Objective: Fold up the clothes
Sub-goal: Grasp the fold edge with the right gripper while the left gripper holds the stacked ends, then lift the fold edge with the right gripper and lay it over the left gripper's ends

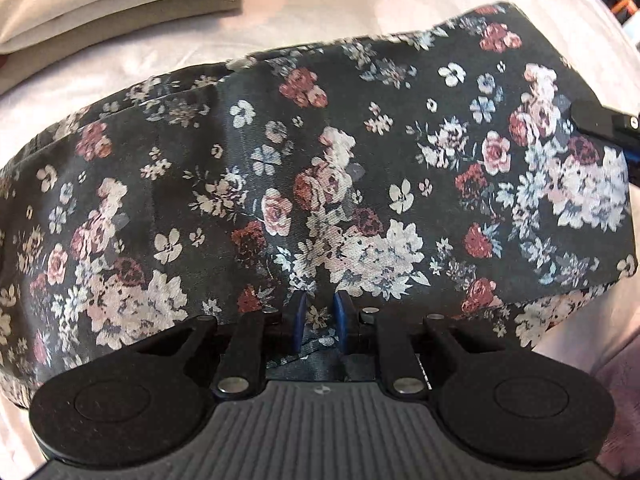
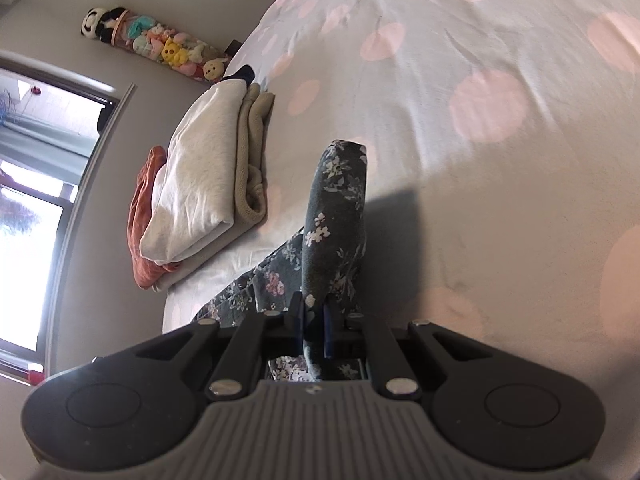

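The dark floral garment (image 1: 320,184) lies spread across the polka-dot bedsheet (image 1: 312,12), one edge raised. The left gripper (image 1: 320,314) points steeply down, its blue pads (image 1: 298,316) pinching a fold of the floral cloth. The right gripper (image 2: 314,320) is clamped on another edge of the floral garment (image 2: 336,216) (the fabric stands up in a ridge ahead of its fingers). A folded clothes stack (image 2: 200,184) rests near the sheet's edge, below a row of plush toys (image 2: 160,42)

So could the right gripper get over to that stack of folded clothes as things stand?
Probably not yet: the right gripper is shut on the floral garment, though bare bedsheet lies toward the folded stack.
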Action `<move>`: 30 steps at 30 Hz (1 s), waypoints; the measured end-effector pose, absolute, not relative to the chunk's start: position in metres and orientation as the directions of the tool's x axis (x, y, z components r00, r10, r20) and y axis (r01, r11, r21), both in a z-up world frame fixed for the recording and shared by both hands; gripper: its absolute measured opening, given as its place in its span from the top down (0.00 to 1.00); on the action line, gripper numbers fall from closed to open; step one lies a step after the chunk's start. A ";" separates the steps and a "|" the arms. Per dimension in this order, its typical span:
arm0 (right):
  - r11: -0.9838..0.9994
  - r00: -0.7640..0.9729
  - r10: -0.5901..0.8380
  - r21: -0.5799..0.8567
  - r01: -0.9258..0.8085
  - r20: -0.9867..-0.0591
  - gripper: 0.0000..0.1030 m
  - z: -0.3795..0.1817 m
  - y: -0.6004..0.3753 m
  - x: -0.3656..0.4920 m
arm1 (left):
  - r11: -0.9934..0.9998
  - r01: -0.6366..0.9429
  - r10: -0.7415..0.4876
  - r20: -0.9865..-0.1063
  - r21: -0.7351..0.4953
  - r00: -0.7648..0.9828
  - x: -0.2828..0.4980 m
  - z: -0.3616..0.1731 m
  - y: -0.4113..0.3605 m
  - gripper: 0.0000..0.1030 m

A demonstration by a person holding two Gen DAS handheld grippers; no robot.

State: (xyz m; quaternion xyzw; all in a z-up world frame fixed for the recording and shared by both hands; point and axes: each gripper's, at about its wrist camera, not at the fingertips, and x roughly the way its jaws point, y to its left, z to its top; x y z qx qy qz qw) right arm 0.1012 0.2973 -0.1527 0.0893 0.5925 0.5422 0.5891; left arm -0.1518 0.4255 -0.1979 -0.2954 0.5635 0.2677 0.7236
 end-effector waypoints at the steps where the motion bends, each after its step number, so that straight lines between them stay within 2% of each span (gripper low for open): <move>1: 0.393 -0.290 0.747 0.750 -0.532 -0.598 0.90 -0.149 0.299 0.099 | 0.671 -0.729 0.069 -0.969 -0.132 0.239 -0.156 -0.193 0.427 0.86; 8: 0.354 -0.314 0.764 0.772 -0.528 -0.564 0.90 -0.116 0.316 0.070 | 0.598 -0.777 0.193 -0.906 -0.196 0.377 -0.209 -0.146 0.444 0.86; 15: 0.256 -0.387 0.765 0.794 -0.551 -0.516 0.91 -0.081 0.354 0.023 | 0.494 -0.852 0.311 -0.880 -0.171 0.358 -0.281 -0.122 0.475 0.86; 20: 0.189 -0.447 0.742 0.796 -0.574 -0.499 0.91 -0.070 0.390 -0.016 | 0.365 -0.915 0.362 -0.879 -0.172 0.310 -0.356 -0.129 0.499 0.86; 23: 0.165 -0.474 0.722 0.790 -0.590 -0.505 0.91 -0.070 0.408 -0.039 | 0.315 -0.920 0.350 -0.873 -0.231 0.339 -0.388 -0.144 0.509 0.86; 26: 0.152 -0.497 0.698 0.785 -0.601 -0.516 0.91 -0.075 0.424 -0.059 | 0.297 -0.902 0.329 -0.854 -0.313 0.404 -0.401 -0.161 0.512 0.86; 30: 0.142 -0.524 0.664 0.778 -0.613 -0.534 0.91 -0.083 0.448 -0.086 | 0.281 -0.890 0.322 -0.839 -0.358 0.439 -0.403 -0.174 0.514 0.86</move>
